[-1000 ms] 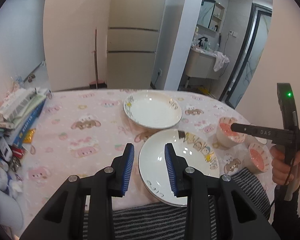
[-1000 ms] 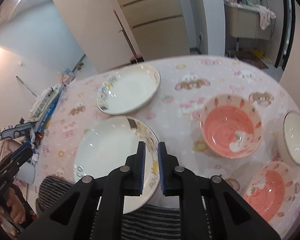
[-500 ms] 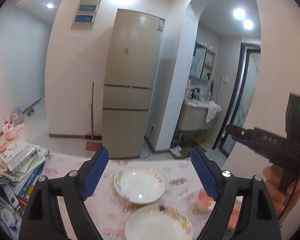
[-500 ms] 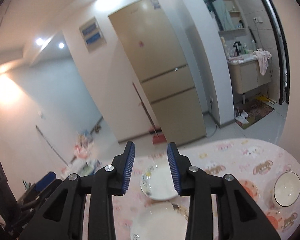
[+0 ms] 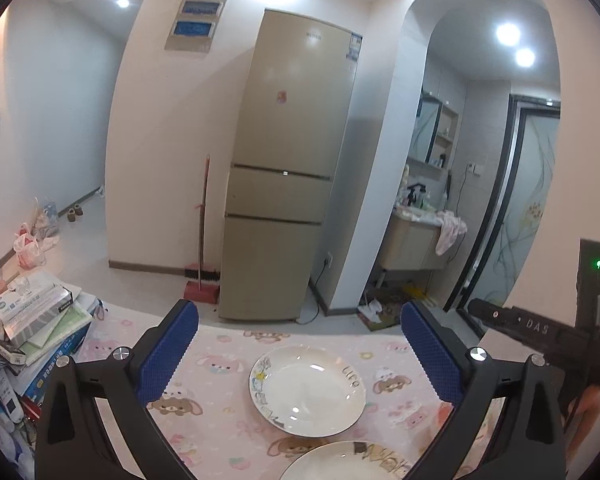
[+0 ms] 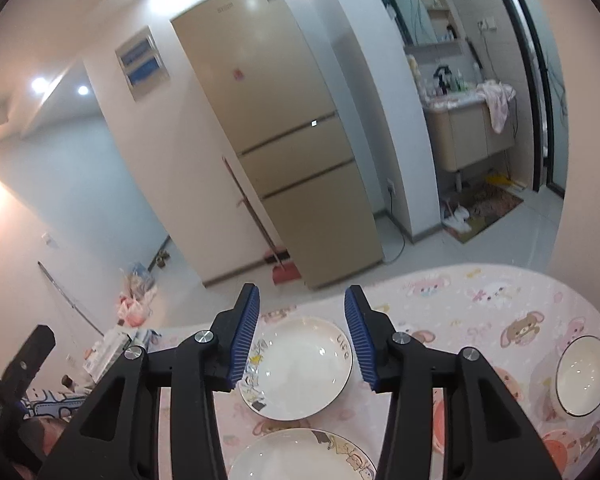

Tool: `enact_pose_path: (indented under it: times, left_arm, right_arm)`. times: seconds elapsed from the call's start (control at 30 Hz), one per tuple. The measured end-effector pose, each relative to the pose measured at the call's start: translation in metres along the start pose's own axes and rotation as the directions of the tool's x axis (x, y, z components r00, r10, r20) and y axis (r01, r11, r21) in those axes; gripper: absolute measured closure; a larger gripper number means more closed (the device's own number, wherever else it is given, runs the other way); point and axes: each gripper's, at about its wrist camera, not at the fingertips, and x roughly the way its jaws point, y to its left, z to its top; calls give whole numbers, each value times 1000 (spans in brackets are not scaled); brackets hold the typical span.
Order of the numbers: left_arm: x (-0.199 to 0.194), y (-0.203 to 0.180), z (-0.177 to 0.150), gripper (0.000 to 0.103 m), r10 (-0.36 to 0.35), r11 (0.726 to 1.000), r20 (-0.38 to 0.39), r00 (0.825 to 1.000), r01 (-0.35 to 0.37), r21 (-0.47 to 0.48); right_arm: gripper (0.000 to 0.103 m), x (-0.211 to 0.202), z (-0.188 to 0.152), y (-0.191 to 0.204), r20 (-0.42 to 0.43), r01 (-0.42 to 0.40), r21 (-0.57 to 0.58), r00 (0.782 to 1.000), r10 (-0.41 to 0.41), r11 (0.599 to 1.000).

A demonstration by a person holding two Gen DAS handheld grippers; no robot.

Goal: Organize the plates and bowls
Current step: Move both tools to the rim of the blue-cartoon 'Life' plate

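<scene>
Two white plates with cartoon rims lie on the pink tablecloth. The far plate [image 5: 308,392] shows whole in both views [image 6: 296,368]. The near plate [image 5: 344,462] is cut off at the bottom edge [image 6: 300,456]. A white bowl [image 6: 584,376] sits at the table's right, with pink bowls [image 6: 568,454] partly visible near it. My left gripper [image 5: 298,354] is wide open and empty, held above the table. My right gripper [image 6: 302,336] is open and empty, also raised; its body [image 5: 540,332] shows in the left wrist view.
A stack of books and boxes [image 5: 32,320] crowds the table's left end. The round table edge [image 6: 500,270] curves at the far side. A beige fridge [image 5: 288,184], a broom [image 5: 202,236] and a bathroom doorway [image 5: 440,200] lie beyond.
Both grippers rose and tilted up from the plates one second ago and opened. Since half a second ago both views tipped down slightly and the right gripper opened wider.
</scene>
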Motion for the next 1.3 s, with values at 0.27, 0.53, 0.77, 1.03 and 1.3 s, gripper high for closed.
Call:
enact_pose_path:
  times: [0.27, 0.53, 0.77, 1.03, 1.3]
  left_arm:
    - [62, 13, -22, 0, 11, 1000, -129, 992, -10, 9]
    - [116, 29, -53, 0, 55, 998, -272, 961, -53, 14]
    - [155, 41, -81, 0, 134, 991, -335, 932, -122, 58]
    - [191, 66, -110, 0, 83, 996, -463, 883, -93, 1]
    - [212, 74, -129, 3, -10, 995, -537, 844, -43, -86]
  right_arm:
    - [58, 55, -19, -18, -141, 78, 4, 987, -76, 997]
    - [58, 90, -35, -24, -234, 118, -7, 965, -117, 993]
    - [55, 115, -45, -35, -311, 153, -3, 939, -146, 988]
    - [55, 148, -57, -59, -400, 189, 25, 902, -164, 982]
    - [55, 177, -78, -73, -508, 115, 86, 859, -56, 990]
